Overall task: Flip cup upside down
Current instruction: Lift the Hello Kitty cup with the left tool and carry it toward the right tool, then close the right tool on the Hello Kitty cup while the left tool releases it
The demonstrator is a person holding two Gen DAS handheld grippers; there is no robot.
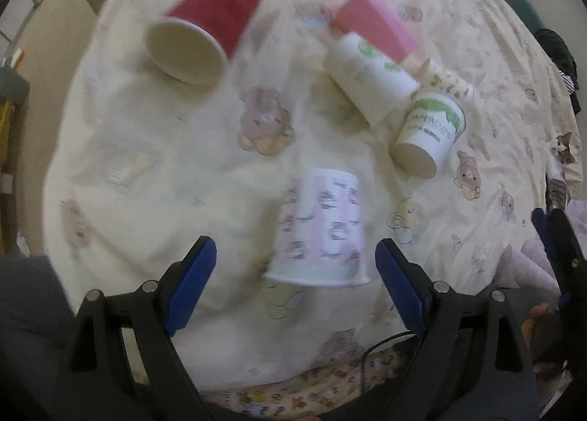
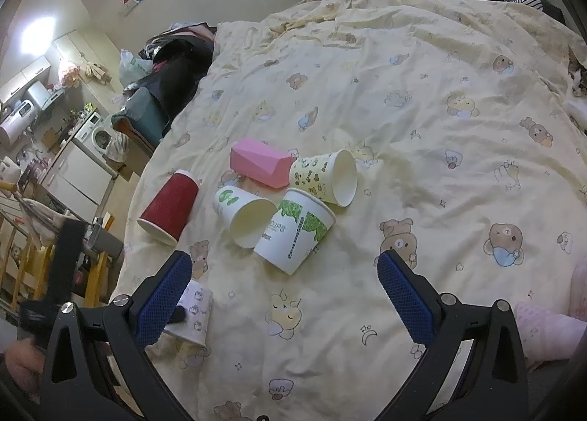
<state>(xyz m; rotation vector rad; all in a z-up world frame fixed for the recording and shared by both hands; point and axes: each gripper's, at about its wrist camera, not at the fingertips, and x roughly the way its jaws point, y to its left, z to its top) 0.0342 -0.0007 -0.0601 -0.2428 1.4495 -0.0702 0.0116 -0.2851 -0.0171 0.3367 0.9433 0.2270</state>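
A pink-and-white patterned paper cup [image 1: 323, 234] stands upside down on the yellow bedspread [image 1: 183, 135], rim down, just beyond and between the fingers of my open left gripper [image 1: 295, 256], which do not touch it. The same cup [image 2: 194, 311] shows in the right wrist view, partly hidden behind my left finger. My right gripper [image 2: 284, 272] is open and empty above the bed. A red cup [image 1: 209, 25] [image 2: 170, 206] lies on its side.
Two white cups with green print [image 2: 244, 215] [image 2: 293, 230], a yellow patterned cup [image 2: 328, 177] and a pink box [image 2: 260, 162] lie clustered mid-bed. The bed's left edge drops to a cluttered room with a washing machine [image 2: 97, 135]. Pink fabric [image 2: 543, 325] lies at right.
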